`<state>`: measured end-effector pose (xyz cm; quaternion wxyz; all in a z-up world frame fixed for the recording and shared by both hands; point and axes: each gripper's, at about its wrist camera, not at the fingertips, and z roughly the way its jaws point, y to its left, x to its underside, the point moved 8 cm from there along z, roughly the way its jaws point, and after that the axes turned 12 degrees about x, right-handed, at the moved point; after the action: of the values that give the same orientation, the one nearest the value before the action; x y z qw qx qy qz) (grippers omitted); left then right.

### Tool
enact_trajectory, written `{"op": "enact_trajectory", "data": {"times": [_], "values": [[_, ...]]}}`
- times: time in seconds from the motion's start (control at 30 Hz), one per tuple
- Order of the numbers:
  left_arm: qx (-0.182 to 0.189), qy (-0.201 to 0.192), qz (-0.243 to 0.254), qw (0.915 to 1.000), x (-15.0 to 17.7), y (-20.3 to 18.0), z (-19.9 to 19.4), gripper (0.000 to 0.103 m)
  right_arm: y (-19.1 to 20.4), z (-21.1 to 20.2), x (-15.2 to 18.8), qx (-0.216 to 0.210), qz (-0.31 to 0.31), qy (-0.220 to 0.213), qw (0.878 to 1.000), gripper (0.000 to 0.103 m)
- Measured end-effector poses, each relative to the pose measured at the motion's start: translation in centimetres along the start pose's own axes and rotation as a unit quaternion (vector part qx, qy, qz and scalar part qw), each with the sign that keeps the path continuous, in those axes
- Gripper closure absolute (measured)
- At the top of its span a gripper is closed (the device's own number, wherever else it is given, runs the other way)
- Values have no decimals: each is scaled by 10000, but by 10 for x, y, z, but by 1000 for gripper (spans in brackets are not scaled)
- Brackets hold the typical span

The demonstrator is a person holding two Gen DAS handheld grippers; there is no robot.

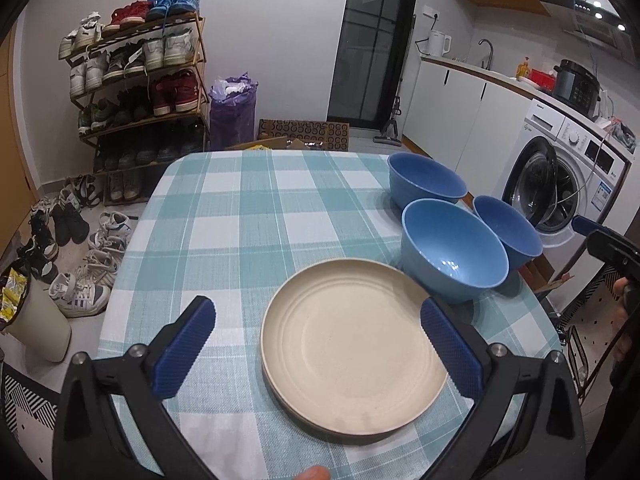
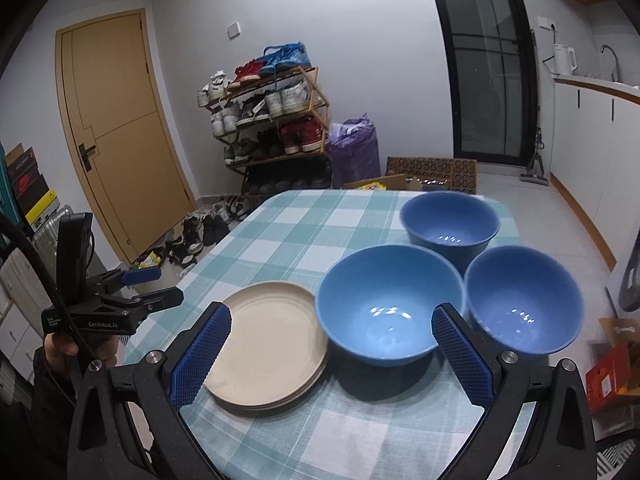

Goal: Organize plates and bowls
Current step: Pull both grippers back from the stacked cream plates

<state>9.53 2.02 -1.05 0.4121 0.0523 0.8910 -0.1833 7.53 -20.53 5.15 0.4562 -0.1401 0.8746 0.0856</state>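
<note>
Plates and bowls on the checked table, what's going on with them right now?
Nothing is held. The left tool hangs open above the stack of cream plates, and the right tool is open over the nearest blue bowl. Two more blue bowls sit separately beside it, not nested.

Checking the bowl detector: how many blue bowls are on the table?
3. Nearest bowl sits beside the cream plates; second bowl to its right; third bowl behind them, toward the table's far edge. None stacked; none looks hidden.

Plates [image 2: 268, 344] under top one mostly hidden; washer [image 1: 560, 176] cut off by frame edge.
</note>
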Motion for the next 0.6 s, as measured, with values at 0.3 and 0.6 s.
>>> {"op": "enact_trajectory", "data": {"times": [0.3,0.6], "values": [[42,-26,32,10000,-17,-9,7,0,-41,-29,-30,242,85,-306,9992,1],[67,-93,98,9999,-40,-21,13,0,-71,-45,-47,357,131,-402,9985,1]]}}
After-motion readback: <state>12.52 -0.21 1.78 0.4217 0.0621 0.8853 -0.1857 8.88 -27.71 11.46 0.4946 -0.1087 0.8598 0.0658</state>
